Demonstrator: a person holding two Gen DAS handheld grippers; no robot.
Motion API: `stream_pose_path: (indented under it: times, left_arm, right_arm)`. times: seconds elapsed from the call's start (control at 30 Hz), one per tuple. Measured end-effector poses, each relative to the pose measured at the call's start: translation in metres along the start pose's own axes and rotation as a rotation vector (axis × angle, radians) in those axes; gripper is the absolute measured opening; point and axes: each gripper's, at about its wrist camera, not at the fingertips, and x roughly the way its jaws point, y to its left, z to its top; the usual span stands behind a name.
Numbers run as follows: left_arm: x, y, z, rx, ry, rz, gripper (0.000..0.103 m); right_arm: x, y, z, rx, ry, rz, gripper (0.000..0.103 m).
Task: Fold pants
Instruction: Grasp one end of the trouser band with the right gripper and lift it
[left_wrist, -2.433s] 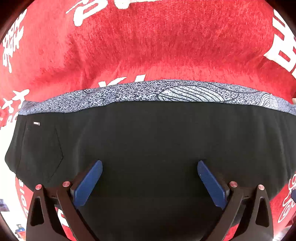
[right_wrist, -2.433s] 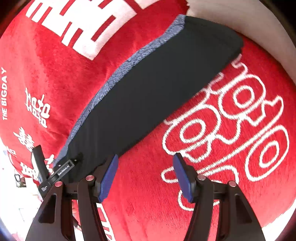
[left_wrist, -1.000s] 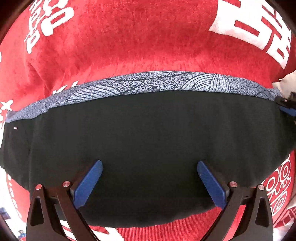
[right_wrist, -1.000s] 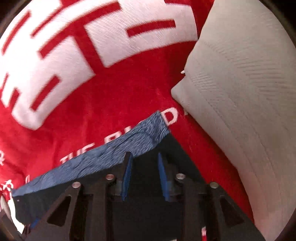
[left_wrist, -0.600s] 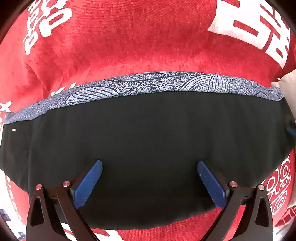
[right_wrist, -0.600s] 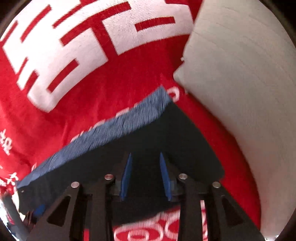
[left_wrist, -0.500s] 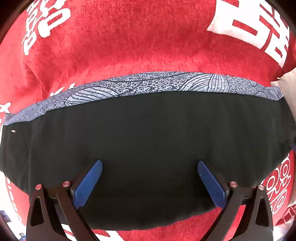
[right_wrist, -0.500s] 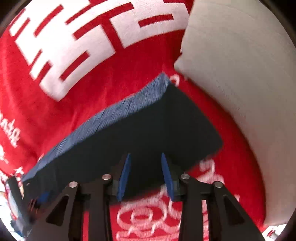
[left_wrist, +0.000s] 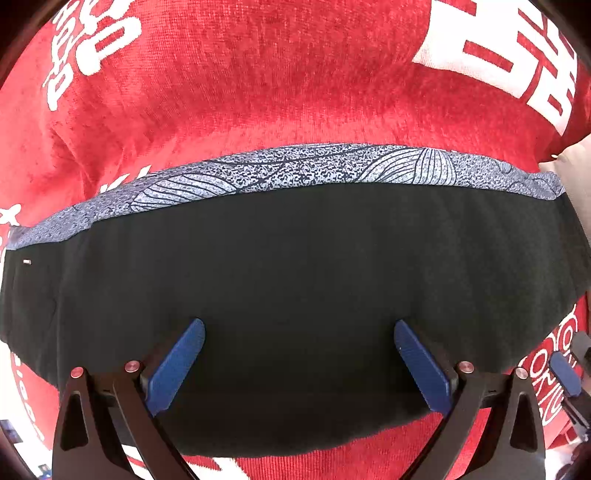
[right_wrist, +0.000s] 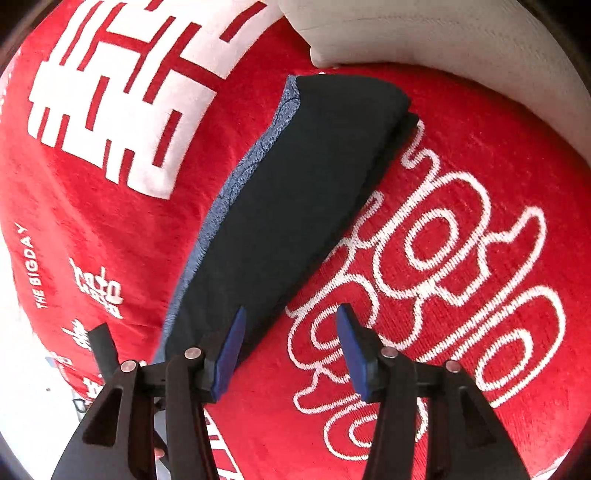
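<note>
The black pants (left_wrist: 295, 280) lie folded into a long flat strip on the red blanket, with a blue-grey patterned band (left_wrist: 295, 173) along the far edge. My left gripper (left_wrist: 299, 362) is open and empty, its blue pads just above the near half of the pants. In the right wrist view the pants (right_wrist: 306, 192) run diagonally from lower left to upper right. My right gripper (right_wrist: 290, 350) is open and empty, above the pants' near end and the blanket beside it.
A red blanket (left_wrist: 280, 74) with white lettering covers the surface in both views (right_wrist: 461, 314). A pale grey cushion (right_wrist: 424, 33) lies just beyond the pants' far end. The other gripper's tip (left_wrist: 565, 373) shows at the left wrist view's right edge.
My right gripper let go of the pants' end, opened, and pulled back and to the right. My left gripper stayed open over the pants and barely moved.
</note>
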Motion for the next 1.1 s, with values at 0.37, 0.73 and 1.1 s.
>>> stream_pose_path:
  times: [0.37, 0.73, 1.1]
  left_arm:
    - [0.001, -0.034, 0.014, 0.024, 0.001, -0.02, 0.103]
    - [0.003, -0.036, 0.012, 0.047, -0.039, -0.017, 0.103]
    - [-0.013, -0.063, 0.01, 0.07, -0.042, -0.059, 0.103]
  right_arm:
    - [-0.003, -0.037, 0.016, 0.162, -0.095, 0.14, 0.055]
    - [0.025, -0.023, 0.057, 0.157, -0.207, 0.228, 0.057]
    - [0.005, 0.031, 0.069, -0.063, -0.115, 0.019, 0.012]
